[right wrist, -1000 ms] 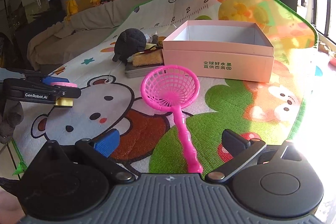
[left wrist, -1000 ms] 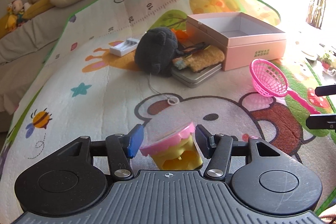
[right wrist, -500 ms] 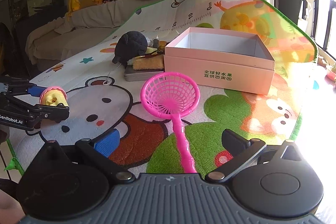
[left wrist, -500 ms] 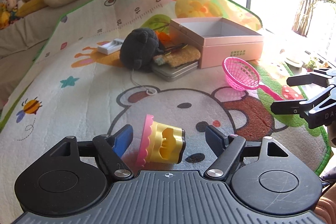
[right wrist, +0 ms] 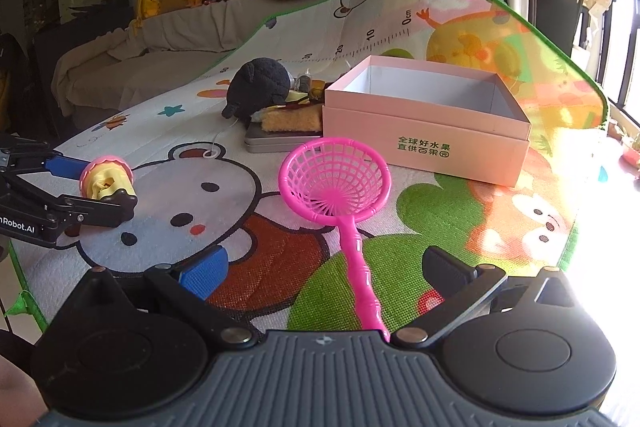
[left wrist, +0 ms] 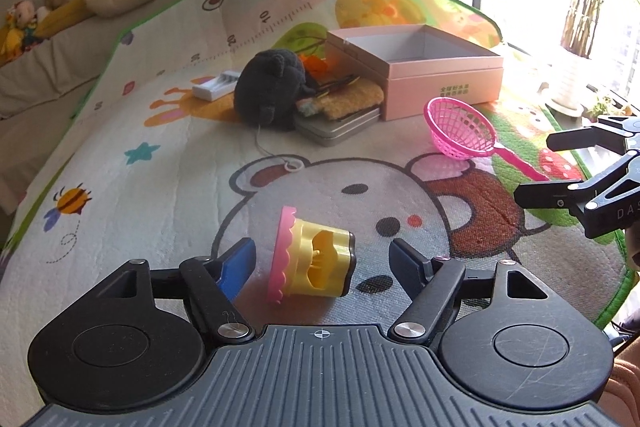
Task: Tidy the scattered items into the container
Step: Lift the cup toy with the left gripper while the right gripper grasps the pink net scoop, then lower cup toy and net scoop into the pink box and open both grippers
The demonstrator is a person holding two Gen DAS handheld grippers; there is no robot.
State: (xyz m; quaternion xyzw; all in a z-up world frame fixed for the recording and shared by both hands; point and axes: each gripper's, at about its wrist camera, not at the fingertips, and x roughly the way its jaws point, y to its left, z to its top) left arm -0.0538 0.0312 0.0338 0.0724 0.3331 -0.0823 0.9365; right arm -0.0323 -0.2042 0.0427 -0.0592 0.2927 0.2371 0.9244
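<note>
Toy cup [left wrist: 312, 259] (yellow, pink rim) on its side on play mat [left wrist: 160, 195], lower centre, between spread left tongs [left wrist: 322, 259], untouched. Right tongs [right wrist: 324, 267] apart, straddling pink net [right wrist: 334, 183] handle. Pink box [right wrist: 428, 131] upper right.

A cartoon play mat [left wrist: 168, 187] carries a pink box [right wrist: 428, 131], a pink net scoop [right wrist: 336, 187], a tipped yellow toy cup [left wrist: 316, 263], a black plush [left wrist: 272, 91], a grey tin [left wrist: 340, 125] and a white tray [left wrist: 216, 87].
</note>
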